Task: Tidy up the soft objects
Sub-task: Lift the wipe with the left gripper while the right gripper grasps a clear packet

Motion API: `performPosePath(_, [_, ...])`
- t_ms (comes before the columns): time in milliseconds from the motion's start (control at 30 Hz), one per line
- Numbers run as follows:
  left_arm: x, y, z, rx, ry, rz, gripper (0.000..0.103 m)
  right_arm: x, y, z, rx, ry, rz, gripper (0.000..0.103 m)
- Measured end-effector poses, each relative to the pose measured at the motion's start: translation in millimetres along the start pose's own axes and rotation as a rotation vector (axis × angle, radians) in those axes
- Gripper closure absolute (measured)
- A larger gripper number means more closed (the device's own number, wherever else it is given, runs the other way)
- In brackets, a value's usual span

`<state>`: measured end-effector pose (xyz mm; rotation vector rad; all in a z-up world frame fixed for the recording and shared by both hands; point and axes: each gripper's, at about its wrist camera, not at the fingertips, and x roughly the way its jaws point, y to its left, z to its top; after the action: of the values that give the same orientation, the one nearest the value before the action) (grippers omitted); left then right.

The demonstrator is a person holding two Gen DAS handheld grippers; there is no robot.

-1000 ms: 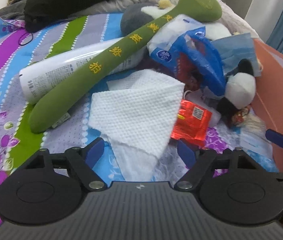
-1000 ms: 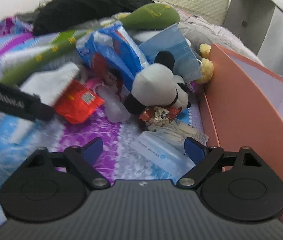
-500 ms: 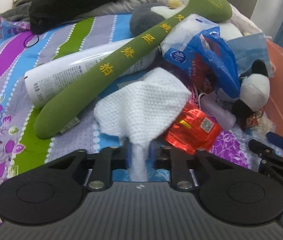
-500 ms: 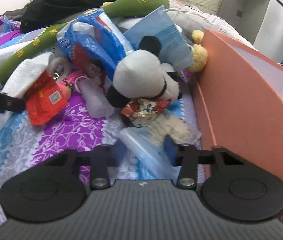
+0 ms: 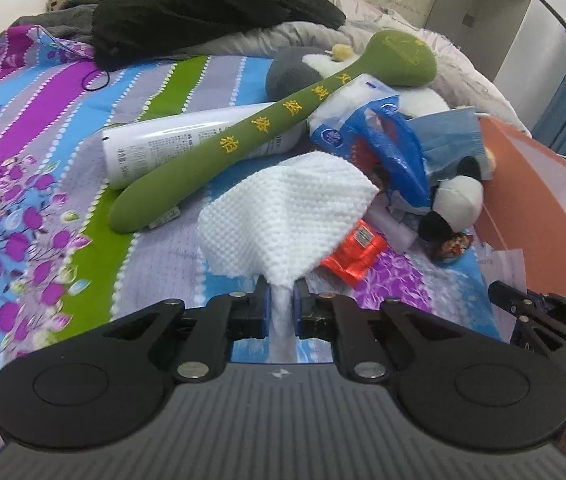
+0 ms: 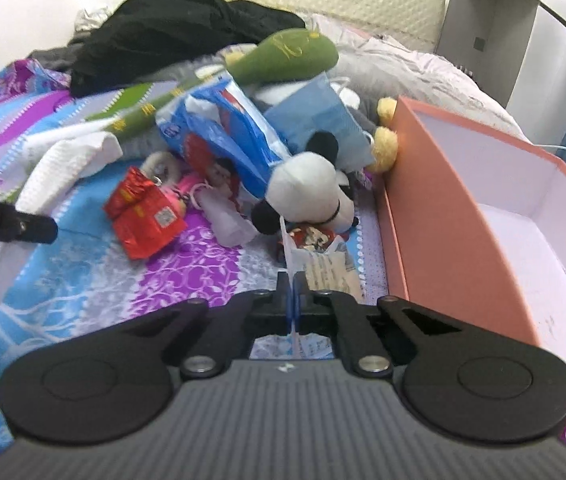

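Observation:
My left gripper (image 5: pixel 282 308) is shut on the near corner of a white textured cloth (image 5: pixel 287 208), which hangs lifted above the patterned bedsheet (image 5: pixel 43 184). My right gripper (image 6: pixel 293 304) is shut on a flat clear plastic packet (image 6: pixel 323 268) with printed paper inside, raised off the sheet beside the orange box (image 6: pixel 459 220). A pile lies beyond: a long green plush stick (image 5: pixel 267 128), a panda plush (image 6: pixel 311 196), a blue plastic bag (image 6: pixel 227 136), a blue face mask (image 6: pixel 323 120) and a red snack packet (image 6: pixel 143 216).
A white spray can (image 5: pixel 171 140) lies under the green stick. Black clothing (image 5: pixel 203 4) and grey bedding heap at the head of the bed. The open orange box has a white inside (image 6: pixel 523 216). The left gripper's arm (image 6: pixel 7 224) crosses the right view's left edge.
Both grippers went from open to shut, the left on the white cloth, the right on the clear packet. Both then rose, lifting the cloth and the packet off the sheet.

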<state>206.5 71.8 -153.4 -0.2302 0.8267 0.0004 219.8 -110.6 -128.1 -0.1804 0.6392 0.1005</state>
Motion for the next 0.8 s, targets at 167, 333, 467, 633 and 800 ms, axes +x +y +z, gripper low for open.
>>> performPosePath(167, [-29, -5, -10, 0.009, -0.014, -0.007, 0.09, -26, -1, -2, 0.032, -0.022, 0.028, 0.098])
performPosePath(333, [-57, -9, -18, 0.01, -0.027, -0.026, 0.09, -53, -2, -5, 0.072, -0.037, 0.07, 0.098])
performPosePath(467, [-76, -13, -25, 0.002, -0.03, -0.046, 0.09, -71, -5, -6, 0.106, -0.04, 0.1, 0.098])
performPosePath(633, [-97, -23, -29, 0.011, -0.037, -0.077, 0.09, -94, -12, -4, 0.139, -0.056, 0.131, 0.098])
performPosePath(800, [-112, -38, -32, 0.021, -0.031, -0.118, 0.09, -112, -22, 0, 0.172, -0.077, 0.139, 0.098])
